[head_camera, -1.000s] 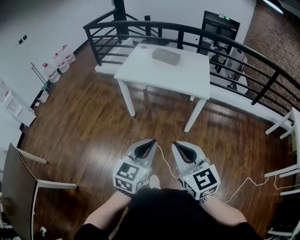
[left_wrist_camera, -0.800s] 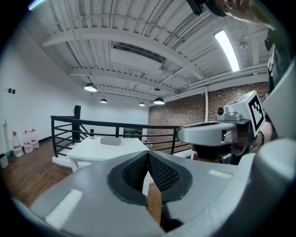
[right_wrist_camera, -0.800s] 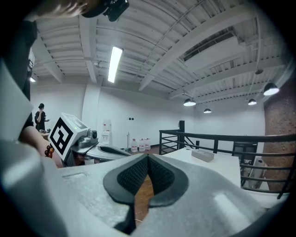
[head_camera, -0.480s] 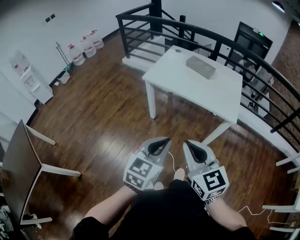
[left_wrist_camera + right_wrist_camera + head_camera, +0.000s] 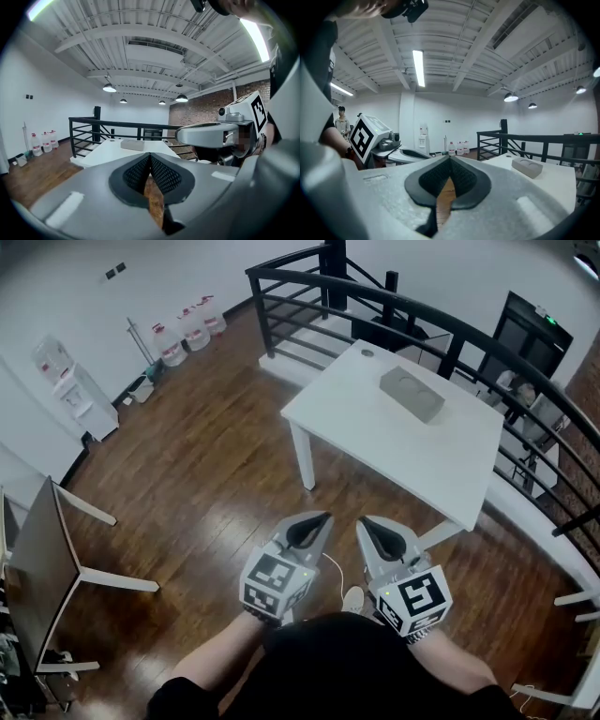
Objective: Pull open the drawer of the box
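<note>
Box [image 5: 412, 395] on worktop [image 5: 375, 442], well apart from left gripper [image 5: 319, 518] and right gripper [image 5: 364, 521]; both fingers clenched, empty; approach step; next: close in, locate drawer, not discernible yet

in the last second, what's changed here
The view swung: the table and the box on it now sit further right, the bottles further in from the left. Nothing was grasped or let go. The left gripper and right gripper stay shut and empty, side by side near the body; the box is untouched.
</note>
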Motion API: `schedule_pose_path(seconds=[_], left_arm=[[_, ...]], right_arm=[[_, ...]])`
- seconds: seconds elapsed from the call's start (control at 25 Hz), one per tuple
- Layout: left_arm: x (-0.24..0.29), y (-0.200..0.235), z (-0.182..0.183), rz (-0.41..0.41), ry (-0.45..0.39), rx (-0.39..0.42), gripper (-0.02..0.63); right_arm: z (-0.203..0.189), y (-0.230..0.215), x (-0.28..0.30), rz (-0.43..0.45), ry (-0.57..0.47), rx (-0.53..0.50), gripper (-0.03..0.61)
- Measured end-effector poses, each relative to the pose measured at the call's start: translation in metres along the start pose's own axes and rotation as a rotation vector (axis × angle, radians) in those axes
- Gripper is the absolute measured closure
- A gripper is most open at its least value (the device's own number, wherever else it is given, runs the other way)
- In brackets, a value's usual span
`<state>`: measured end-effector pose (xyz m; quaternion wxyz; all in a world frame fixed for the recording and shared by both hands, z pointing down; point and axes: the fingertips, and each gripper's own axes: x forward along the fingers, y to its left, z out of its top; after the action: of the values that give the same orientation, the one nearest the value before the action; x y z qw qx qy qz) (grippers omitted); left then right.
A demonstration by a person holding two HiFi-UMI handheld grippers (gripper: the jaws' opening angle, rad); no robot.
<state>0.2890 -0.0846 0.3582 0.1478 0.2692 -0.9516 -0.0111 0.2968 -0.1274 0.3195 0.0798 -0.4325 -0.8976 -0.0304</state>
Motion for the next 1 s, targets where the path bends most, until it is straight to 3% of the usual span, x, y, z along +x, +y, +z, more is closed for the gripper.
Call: schedule_pose_path(seconds=[0.28,0.6,1.0], left_arm=[[0.07,-0.001,0.014,0.022,0.02,-0.017,0.597],[0.101,0.025,0.035,0.02,0.015,0.0,0.597],[0.142,0.097,0.048,-0.121,0.025,0.02,0.597]], right_arm=[[-0.007,-0.07,0.004,0.014,0.012,0.025,0.586],[0.006,-0.097,0.031,0.01,-0.002,0.016,0.586],[0.007,-0.13,0.111,-0.129,0.006,0.029,0.586]])
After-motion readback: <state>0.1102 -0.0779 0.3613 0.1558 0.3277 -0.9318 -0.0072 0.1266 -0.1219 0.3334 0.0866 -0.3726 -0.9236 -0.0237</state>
